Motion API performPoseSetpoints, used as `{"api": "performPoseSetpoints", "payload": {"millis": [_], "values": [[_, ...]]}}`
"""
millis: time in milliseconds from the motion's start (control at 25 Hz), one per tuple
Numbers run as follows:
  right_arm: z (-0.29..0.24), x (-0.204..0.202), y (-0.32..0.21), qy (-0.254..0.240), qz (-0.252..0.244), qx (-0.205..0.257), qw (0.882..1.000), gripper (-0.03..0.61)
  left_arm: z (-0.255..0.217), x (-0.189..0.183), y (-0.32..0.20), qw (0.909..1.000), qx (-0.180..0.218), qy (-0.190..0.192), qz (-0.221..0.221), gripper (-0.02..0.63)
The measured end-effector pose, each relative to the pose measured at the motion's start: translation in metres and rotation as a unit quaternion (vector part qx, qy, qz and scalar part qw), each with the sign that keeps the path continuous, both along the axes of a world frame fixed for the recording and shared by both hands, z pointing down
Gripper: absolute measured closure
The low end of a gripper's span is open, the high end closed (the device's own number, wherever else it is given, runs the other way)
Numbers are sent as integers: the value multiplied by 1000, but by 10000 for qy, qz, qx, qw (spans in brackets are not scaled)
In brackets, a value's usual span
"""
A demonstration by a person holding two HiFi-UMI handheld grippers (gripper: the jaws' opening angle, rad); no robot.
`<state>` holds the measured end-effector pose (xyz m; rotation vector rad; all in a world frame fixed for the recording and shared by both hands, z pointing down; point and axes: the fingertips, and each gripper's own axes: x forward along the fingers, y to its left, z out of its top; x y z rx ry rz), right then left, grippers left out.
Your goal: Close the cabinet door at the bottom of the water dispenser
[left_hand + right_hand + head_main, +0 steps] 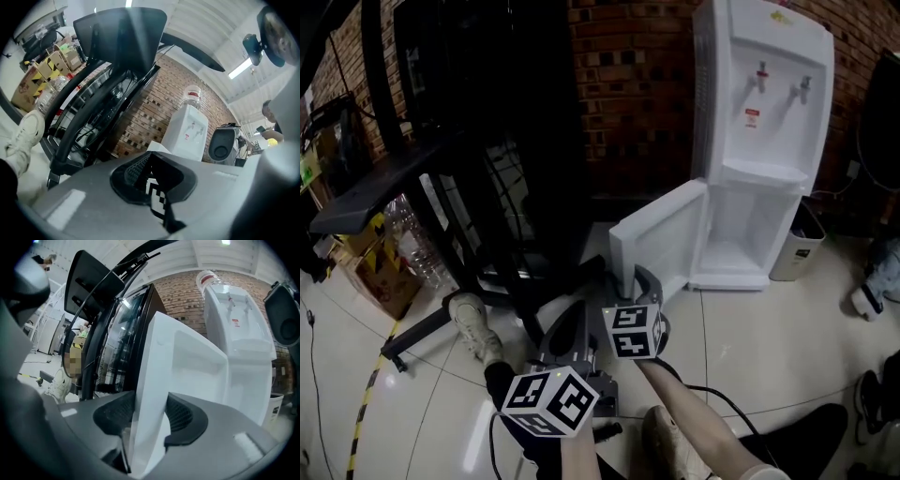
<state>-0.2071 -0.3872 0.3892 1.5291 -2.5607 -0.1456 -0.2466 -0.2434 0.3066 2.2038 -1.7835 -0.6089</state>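
Reading from largest to smallest, what does the scene hold? (Student)

Brick wall [628, 84] along the back edge of the tiled floor [769, 347]. A tall black frame [487, 141] stands left of centre. A white water dispenser [764, 112] stands at the floor's far right, against the wall, with a small waste bin [797, 248] just beside its base. (Tutor)

Where is the cabinet door? (Student)

The cabinet door [661, 234], white, hangs from the left side of the dispenser's bottom compartment. It stands swung wide open, its free edge toward the near side of the floor, close to the frame's foot. (Tutor)

And the two grippers? (Student)

Right gripper [150, 420]: the door's free edge stands between its jaws with a ribbed pad [115, 411] against each face, so the jaws are clamped on the door. Left gripper [152, 180]: lower and left of the right one in the head view, jaws slightly parted with nothing between them. Only the right gripper's marker cube [157, 197] shows through the gap. A pale shoe [473, 323] rests on the floor by the frame's base. (Tutor)
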Motion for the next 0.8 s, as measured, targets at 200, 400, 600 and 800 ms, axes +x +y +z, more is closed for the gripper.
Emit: {"api": "performPoseSetpoints", "payload": {"millis": [200, 400, 600, 800], "values": [[1, 24, 21, -56, 124, -6, 9999, 370, 7, 4, -8, 9997, -24, -214, -95, 604], [1, 54, 42, 101, 333, 229, 9991, 356, 15, 19, -17, 9991, -26, -427, -22, 604], [5, 96, 60, -29, 695, 325, 9970, 365, 49, 52, -39, 9983, -78, -539, 215, 604], [7, 139, 74, 10, 957, 198, 9952, 376, 63, 83, -46, 9975, 122, -586, 371, 607]]}}
